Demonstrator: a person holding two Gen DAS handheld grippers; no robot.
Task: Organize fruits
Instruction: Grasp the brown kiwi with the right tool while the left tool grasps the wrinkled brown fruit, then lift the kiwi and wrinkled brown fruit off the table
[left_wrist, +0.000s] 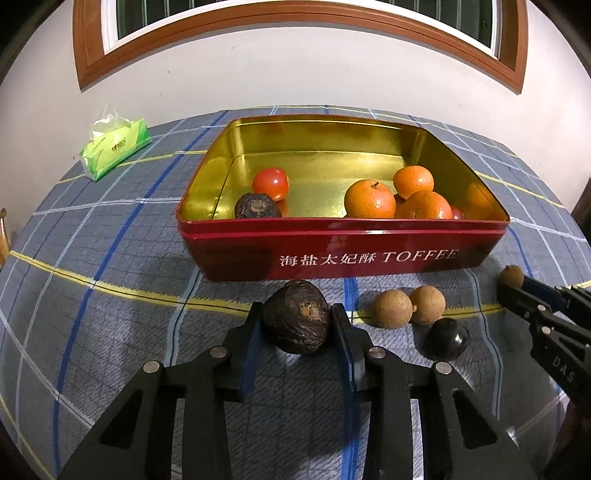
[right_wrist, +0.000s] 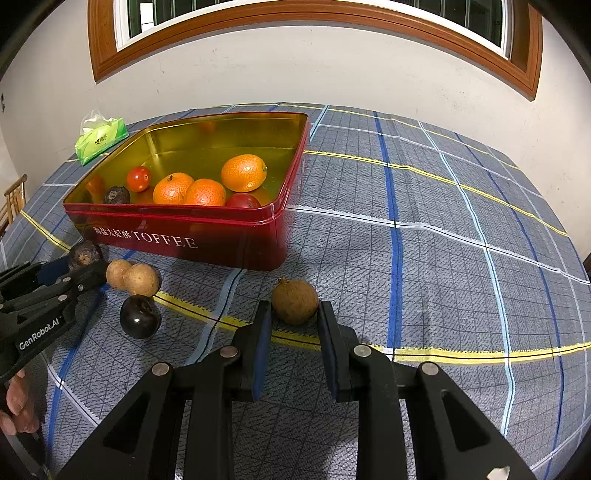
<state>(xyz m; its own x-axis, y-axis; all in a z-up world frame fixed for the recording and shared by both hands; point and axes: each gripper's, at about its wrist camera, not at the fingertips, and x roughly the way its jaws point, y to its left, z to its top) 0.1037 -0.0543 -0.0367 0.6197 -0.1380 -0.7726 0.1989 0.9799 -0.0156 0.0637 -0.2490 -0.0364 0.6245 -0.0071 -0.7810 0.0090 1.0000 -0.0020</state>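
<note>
The left gripper (left_wrist: 297, 317) is clamped on a dark wrinkled fruit (left_wrist: 297, 315) at lower centre of the left wrist view, both blue pads pressing its sides, the fruit resting on the checked tablecloth (left_wrist: 110, 258) just in front of the red toffee tin (left_wrist: 332, 254). The right gripper (right_wrist: 294, 314) is closed on a brown round fruit (right_wrist: 294, 301) at centre of the right wrist view, its fingertips touching the fruit on either side (the fruit sits on the cloth, right of the tin's near corner). Between the two grippers lie two tan round fruits (left_wrist: 408, 306), touching each other, and a glossy dark fruit (left_wrist: 447, 338) just below them. Inside the open tin are three oranges (left_wrist: 369, 199) grouped at the right, two red tomatoes (left_wrist: 270, 182) and another dark wrinkled fruit (left_wrist: 256, 206) at the left. A green tissue pack (left_wrist: 116, 147) lies at upper left.
</note>
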